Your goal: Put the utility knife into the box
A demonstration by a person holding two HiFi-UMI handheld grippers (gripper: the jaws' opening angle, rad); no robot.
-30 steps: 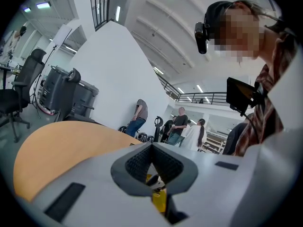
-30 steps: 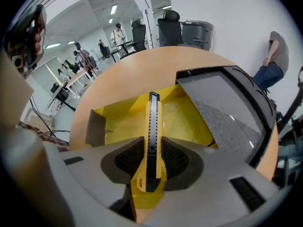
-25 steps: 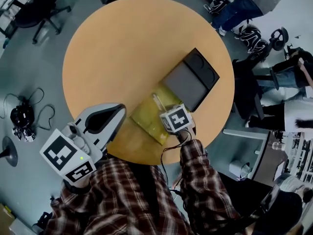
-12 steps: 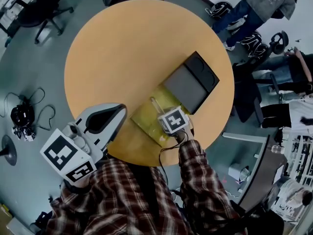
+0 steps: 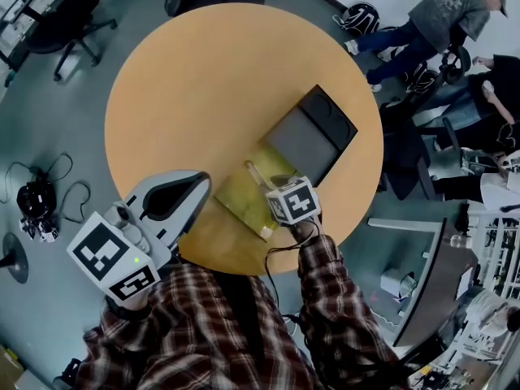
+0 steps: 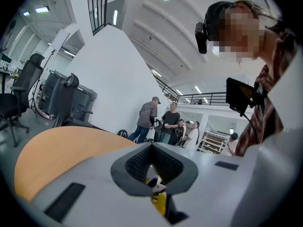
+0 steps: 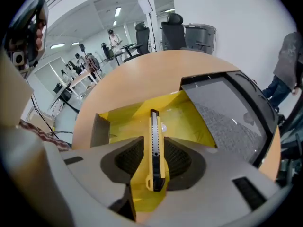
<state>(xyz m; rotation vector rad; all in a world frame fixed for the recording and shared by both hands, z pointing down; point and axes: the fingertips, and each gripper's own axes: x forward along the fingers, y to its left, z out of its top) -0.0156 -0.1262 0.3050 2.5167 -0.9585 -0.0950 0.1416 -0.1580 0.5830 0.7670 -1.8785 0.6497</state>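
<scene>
A yellow utility knife (image 7: 155, 145) with a black slider is clamped lengthwise in my right gripper (image 7: 154, 142), which is shut on it. Its tip reaches out over the open box (image 7: 183, 119), whose inside is yellow. In the head view the right gripper (image 5: 273, 187) hovers over the box (image 5: 236, 192) near the round table's front edge, the knife (image 5: 256, 175) pointing up-left. My left gripper (image 5: 195, 184) hangs at the table's front left, holding nothing; its jaws look shut in the left gripper view (image 6: 151, 148).
The box's dark lid (image 5: 313, 135) with grey foam (image 7: 227, 112) lies folded open to the right. The wooden table (image 5: 203, 80) spreads beyond. Several people (image 5: 422, 23) stand past its far right. Office chairs (image 5: 61, 15) and cables (image 5: 36, 197) are at the left.
My right gripper shifted only slightly, the knife tip drifting a little left over the box. The left gripper stayed put. People in the background walked.
</scene>
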